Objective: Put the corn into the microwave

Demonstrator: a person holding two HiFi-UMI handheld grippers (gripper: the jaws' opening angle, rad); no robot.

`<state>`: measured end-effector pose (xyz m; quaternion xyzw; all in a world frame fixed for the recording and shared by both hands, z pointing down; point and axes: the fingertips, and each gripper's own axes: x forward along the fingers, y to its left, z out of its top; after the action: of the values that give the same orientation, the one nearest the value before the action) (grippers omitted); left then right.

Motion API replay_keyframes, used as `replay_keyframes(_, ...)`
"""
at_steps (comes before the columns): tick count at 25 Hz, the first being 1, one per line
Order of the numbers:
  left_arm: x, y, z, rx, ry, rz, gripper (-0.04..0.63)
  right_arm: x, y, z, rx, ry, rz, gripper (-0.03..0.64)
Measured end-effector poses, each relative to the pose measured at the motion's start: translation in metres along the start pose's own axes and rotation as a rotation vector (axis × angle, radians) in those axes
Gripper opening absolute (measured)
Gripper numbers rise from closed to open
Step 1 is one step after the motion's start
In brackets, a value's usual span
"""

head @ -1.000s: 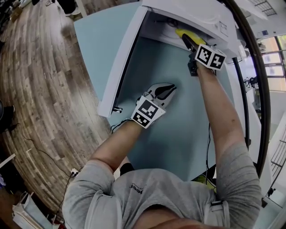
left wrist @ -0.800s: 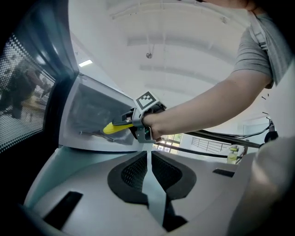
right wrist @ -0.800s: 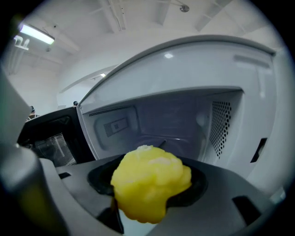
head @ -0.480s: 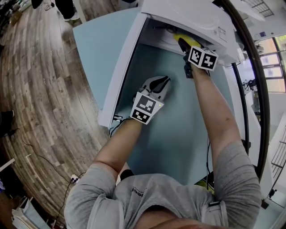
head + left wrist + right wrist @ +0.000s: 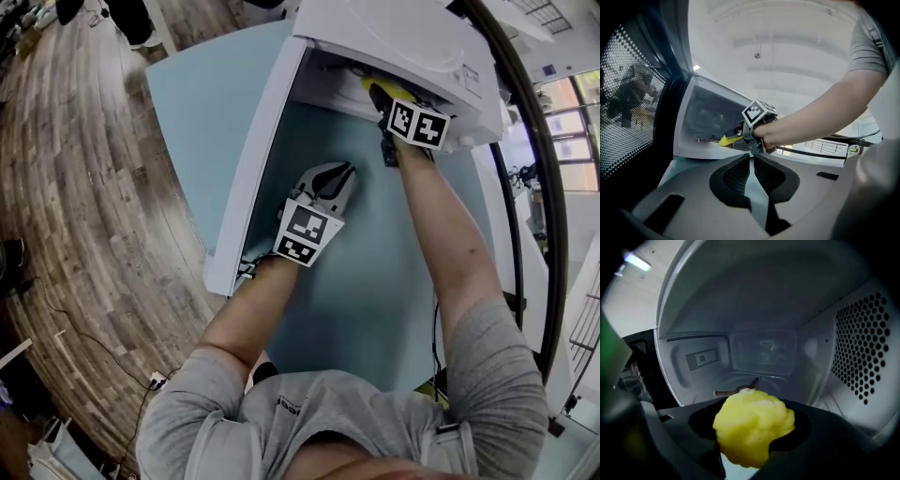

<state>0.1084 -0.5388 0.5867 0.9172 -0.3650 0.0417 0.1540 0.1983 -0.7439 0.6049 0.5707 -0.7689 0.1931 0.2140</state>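
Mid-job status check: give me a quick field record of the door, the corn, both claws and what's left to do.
microwave door: swung open, at the left in the head view
corn: yellow, gripped in the right claw, at the mouth of the microwave cavity
left claw: shut, empty, over the blue table in front of the opening
remaining: corn not yet released; likely next is to set it down inside and open the claw
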Motion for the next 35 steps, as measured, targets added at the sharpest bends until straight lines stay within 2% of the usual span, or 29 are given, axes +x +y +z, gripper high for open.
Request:
replay_keyframes(8,0.003,0.005,0.001,-0.027,-0.013,0.007,0.044,0.000,0.001,0.003,0.015,0.014,0.036,0.273)
replay_keyframes(16,0.008,0.008,-0.001,-0.041,-0.010,0.000,0.044,-0.006,0.004,0.005,0.033,-0.027,0.074,0.272)
replay_keyframes(19,0.010,0.006,-0.001,-0.038,-0.011,-0.004,0.044,0.000,0.012,0.004,0.027,-0.026,0.122,0.272)
replay_keyframes(22,0.012,0.006,-0.003,-0.033,-0.004,-0.005,0.044,0.007,0.030,0.006,0.038,-0.047,0.217,0.272)
replay_keyframes(26,0.011,0.009,-0.006,-0.039,0.003,0.002,0.044,0.017,0.057,0.006,-0.013,-0.048,0.328,0.273)
replay_keyframes(31,0.009,0.016,-0.009,-0.038,0.006,0.020,0.044,0.027,0.061,0.006,-0.013,-0.043,0.355,0.275)
replay_keyframes(35,0.007,0.016,-0.011,-0.050,0.005,0.023,0.044,0.033,0.057,0.004,-0.007,0.001,0.352,0.279)
